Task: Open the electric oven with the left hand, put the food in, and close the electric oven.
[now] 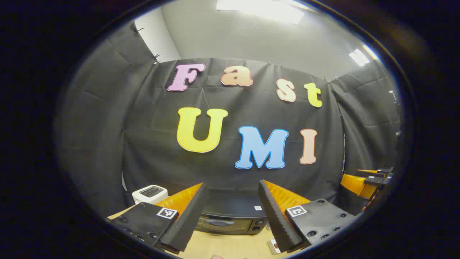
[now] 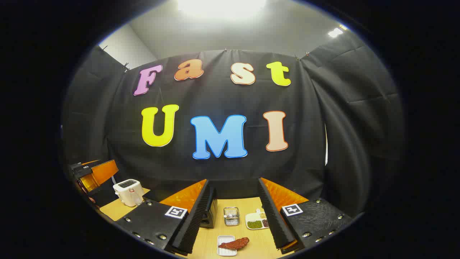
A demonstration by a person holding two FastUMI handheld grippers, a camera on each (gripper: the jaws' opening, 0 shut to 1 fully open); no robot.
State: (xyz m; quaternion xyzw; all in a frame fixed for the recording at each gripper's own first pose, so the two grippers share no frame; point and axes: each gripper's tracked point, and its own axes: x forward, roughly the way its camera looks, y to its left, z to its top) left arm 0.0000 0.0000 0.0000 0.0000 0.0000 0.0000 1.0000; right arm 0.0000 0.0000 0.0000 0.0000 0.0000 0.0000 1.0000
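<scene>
Left gripper (image 1: pixel 231 216), fingers spread and empty, aimed at the closed black oven (image 1: pixel 230 217) across the table, presumably ready for its door; right gripper (image 2: pixel 233 216), likewise spread and empty, hovering above the reddish food (image 2: pixel 234 244) on its white tray (image 2: pixel 225 246).

Black electric oven (image 1: pixel 230 217) shut on the table; reddish-brown food (image 2: pixel 235 244) on a white tray (image 2: pixel 223 250).
</scene>
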